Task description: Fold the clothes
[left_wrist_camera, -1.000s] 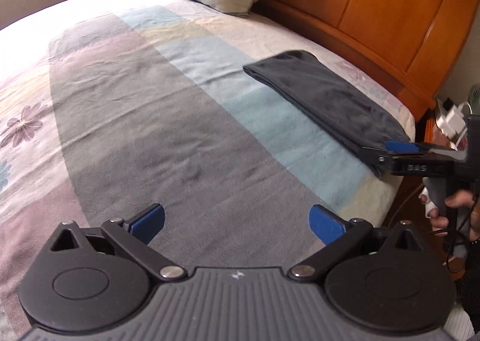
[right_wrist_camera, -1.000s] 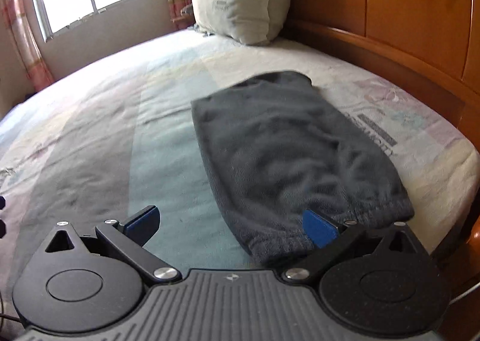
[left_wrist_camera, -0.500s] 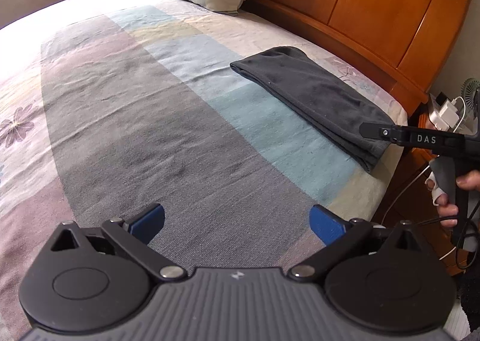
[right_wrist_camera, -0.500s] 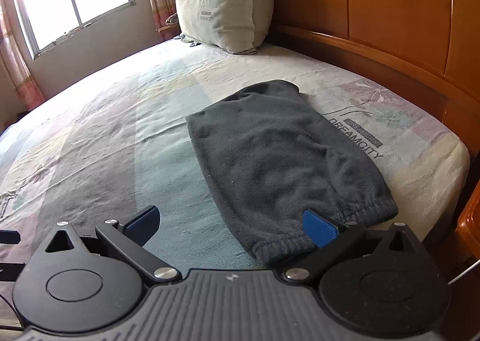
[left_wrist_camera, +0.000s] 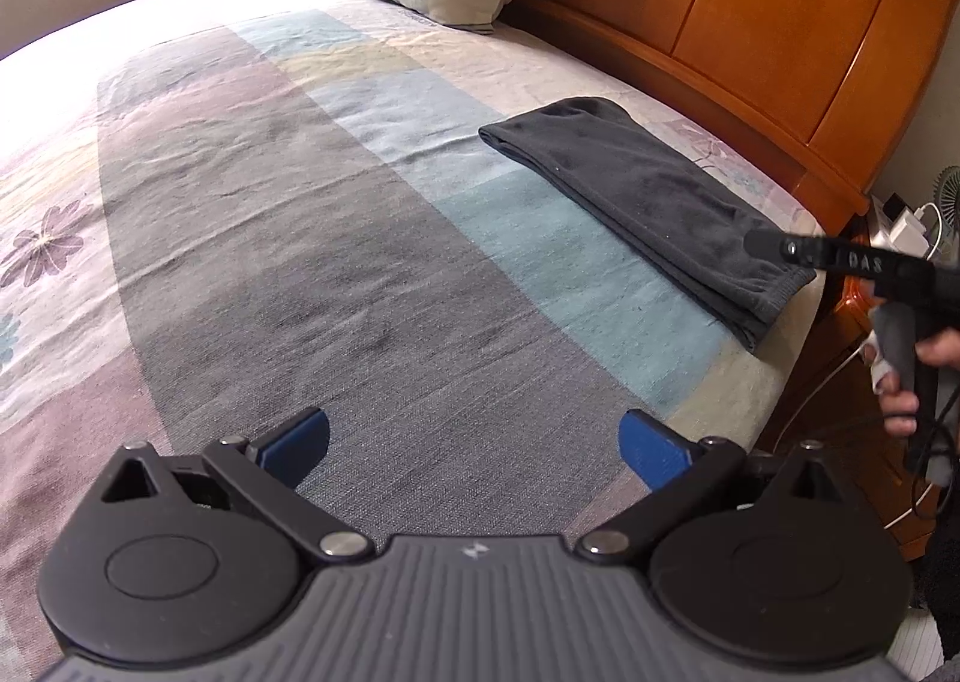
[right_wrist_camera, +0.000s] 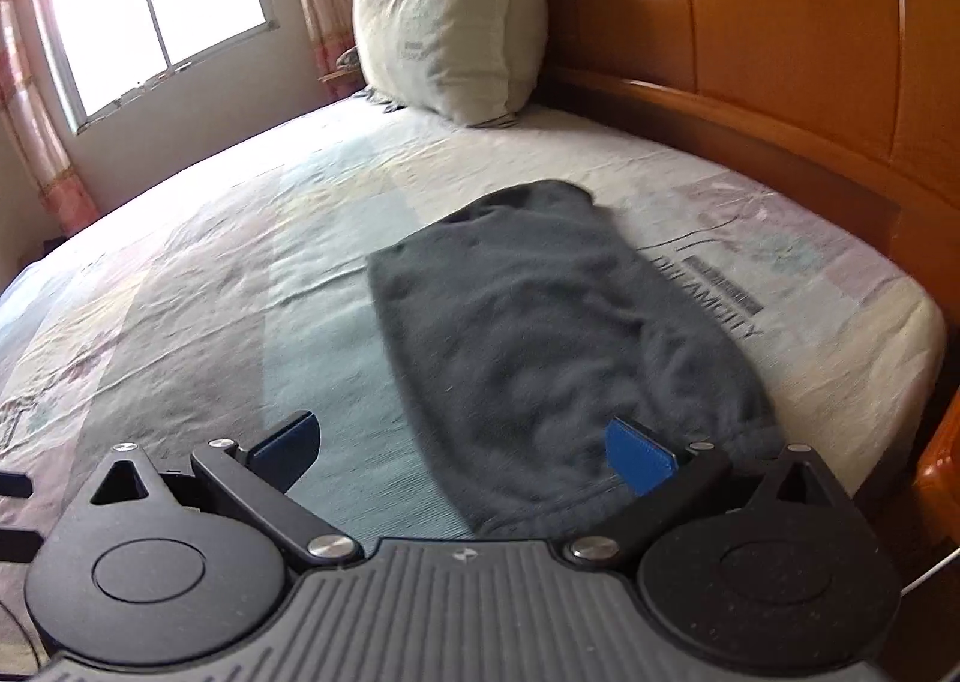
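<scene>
Lying flat on the bedsheet point(left_wrist_camera: 336, 262) is the dark grey folded garment point(left_wrist_camera: 648, 202), a long narrow bundle parked near the wooden headboard point(left_wrist_camera: 780, 21), with its elastic hem end pointing back toward the bed corner. From the left wrist cam it sits up around 2 o'clock, well apart from the left gripper point(left_wrist_camera: 474, 442), whose blue fingertips point(left_wrist_camera: 297, 439) are spread wide over bare striped sheet with nothing between them. The right gripper point(right_wrist_camera: 462, 448) is hanging right at the hem end of the garment, also spread wide and empty; its right blue pad looks to be over the cloth edge at about 4 o'clock, but I honestly can't tell if it's touching or just above it. In the left cam you can catch that right tool poking in from 3 o'clock, with the person's hand point(left_wrist_camera: 906, 382) wrapped around its handle off the side of the bed. A pale pillow point(right_wrist_camera: 450, 33) leans against the headboard up at 12 o'clock, and the window point(right_wrist_camera: 150, 3) is glowing at 10 o'clock. The right cam is a bit blurry.
</scene>
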Demonstrator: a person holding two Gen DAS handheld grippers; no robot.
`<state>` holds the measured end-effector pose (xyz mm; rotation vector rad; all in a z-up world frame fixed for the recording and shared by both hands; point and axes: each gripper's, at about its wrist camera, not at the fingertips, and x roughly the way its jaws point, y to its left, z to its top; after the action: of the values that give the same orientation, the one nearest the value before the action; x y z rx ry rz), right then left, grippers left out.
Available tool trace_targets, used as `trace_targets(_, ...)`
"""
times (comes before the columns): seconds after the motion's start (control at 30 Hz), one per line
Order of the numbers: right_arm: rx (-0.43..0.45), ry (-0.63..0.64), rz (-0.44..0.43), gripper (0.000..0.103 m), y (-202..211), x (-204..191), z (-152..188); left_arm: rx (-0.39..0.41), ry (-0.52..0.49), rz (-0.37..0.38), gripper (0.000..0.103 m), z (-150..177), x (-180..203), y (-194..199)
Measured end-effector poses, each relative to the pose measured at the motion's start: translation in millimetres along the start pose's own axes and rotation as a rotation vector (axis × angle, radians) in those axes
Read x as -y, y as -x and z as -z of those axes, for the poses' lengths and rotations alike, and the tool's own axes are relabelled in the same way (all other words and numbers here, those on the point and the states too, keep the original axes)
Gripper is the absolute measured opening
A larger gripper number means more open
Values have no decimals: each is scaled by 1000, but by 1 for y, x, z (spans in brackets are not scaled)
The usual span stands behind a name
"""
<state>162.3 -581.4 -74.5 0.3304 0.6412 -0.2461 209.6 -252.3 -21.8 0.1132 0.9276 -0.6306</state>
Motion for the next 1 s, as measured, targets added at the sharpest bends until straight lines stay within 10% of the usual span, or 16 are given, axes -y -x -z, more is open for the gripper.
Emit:
trace_targets(0.2,-59,-115,48,103,-24,38,6,14,-9,7,102,-1,2,1)
trace_targets(1.0,-179,-7,93,103,79,-41,51,301,-245,41,102,-21,75,17)
